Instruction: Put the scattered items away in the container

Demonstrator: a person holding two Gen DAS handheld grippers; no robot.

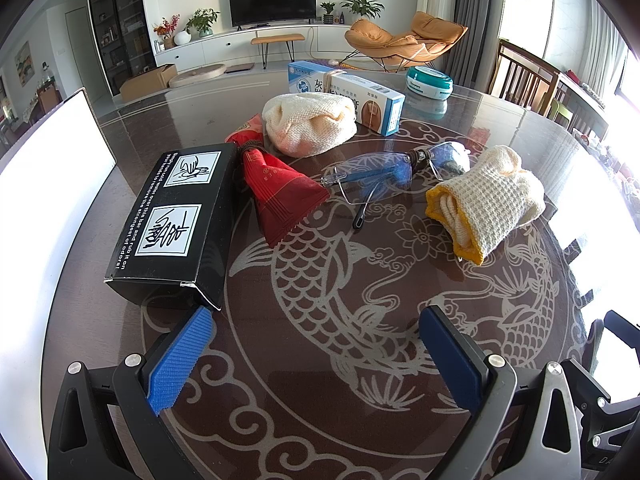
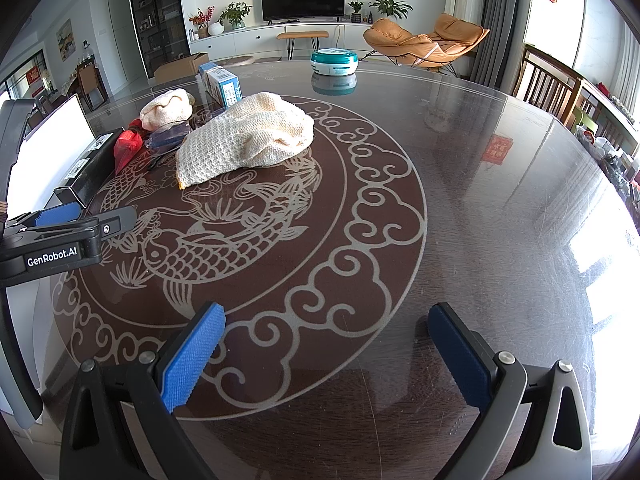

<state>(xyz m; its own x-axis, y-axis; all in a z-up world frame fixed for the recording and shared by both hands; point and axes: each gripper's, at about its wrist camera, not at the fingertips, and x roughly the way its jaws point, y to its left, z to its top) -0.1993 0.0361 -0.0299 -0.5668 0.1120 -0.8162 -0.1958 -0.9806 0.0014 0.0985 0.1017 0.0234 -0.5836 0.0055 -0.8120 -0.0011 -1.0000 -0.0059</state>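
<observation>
Both the left gripper [image 1: 316, 344] and the right gripper [image 2: 326, 344] hang wide and empty over the table [image 2: 500, 200]. The nearest item, the black box [image 1: 176, 220], lies just ahead of the left gripper beside the white container [image 1: 60, 160]. It looks best pinched across its narrow width, square-on; farther off wait the pouch [image 1: 280, 192], glasses [image 1: 384, 172] and cloths [image 1: 488, 204].

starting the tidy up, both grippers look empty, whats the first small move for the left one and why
Probably ease the open left gripper forward to the black box: it lies nearest, just ahead of the left finger, beside the white container.
</observation>
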